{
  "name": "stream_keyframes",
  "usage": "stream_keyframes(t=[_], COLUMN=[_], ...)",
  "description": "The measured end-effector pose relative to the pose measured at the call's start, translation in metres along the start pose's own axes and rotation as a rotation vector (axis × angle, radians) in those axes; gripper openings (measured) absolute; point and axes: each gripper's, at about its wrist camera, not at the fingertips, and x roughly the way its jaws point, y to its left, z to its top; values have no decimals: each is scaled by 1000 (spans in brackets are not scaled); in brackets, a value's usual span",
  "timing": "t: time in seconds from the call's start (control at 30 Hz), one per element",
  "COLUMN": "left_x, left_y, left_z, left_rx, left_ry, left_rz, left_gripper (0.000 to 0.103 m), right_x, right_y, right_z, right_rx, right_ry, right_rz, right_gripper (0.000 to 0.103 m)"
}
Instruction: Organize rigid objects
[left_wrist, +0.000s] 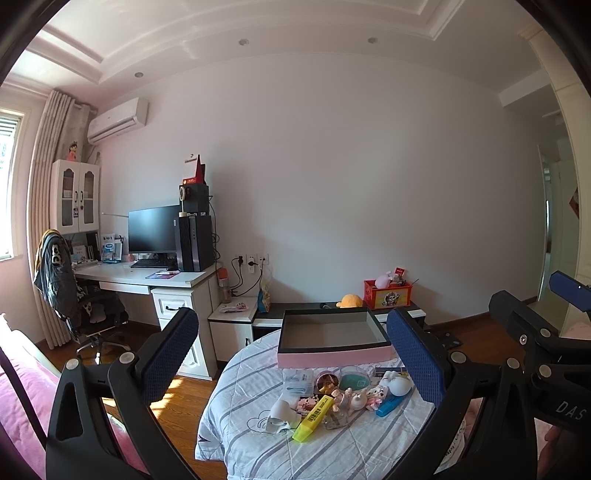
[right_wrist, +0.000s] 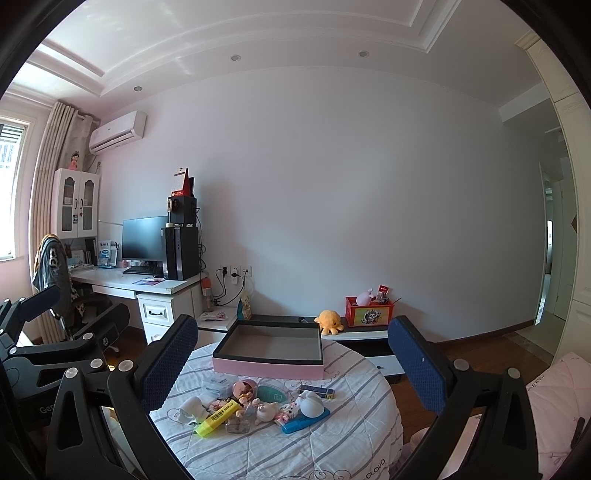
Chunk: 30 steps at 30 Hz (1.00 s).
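Blue-padded left gripper (left_wrist: 291, 354) and right gripper (right_wrist: 293, 360) hover level, jaws spread.

**Two wrist cameras, one round bench**

Both cameras look forward and a little downward, from above the near edge of the round bench (left_wrist: 236, 435). The pink box (left_wrist: 334, 341) stands beyond the clutter in both views. The left view sees the right claw (left_wrist: 532, 306) at its right border; the right view sees the left claw (right_wrist: 70, 306) at its left border.
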Motion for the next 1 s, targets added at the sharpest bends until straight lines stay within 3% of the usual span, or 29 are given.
stream_keyframes(t=[0.77, 1.0], left_x=[114, 166], left_y=[-12, -6], left_z=[-43, -89], left_rx=[14, 40], left_ry=[153, 286], left_rz=[-42, -43], left_gripper=[103, 103], right_x=[99, 150], right_y=[-19, -34], right_z=[-40, -83], right_rx=[24, 35], right_ry=[167, 293], right_rz=[-6, -26], right_gripper=[103, 103])
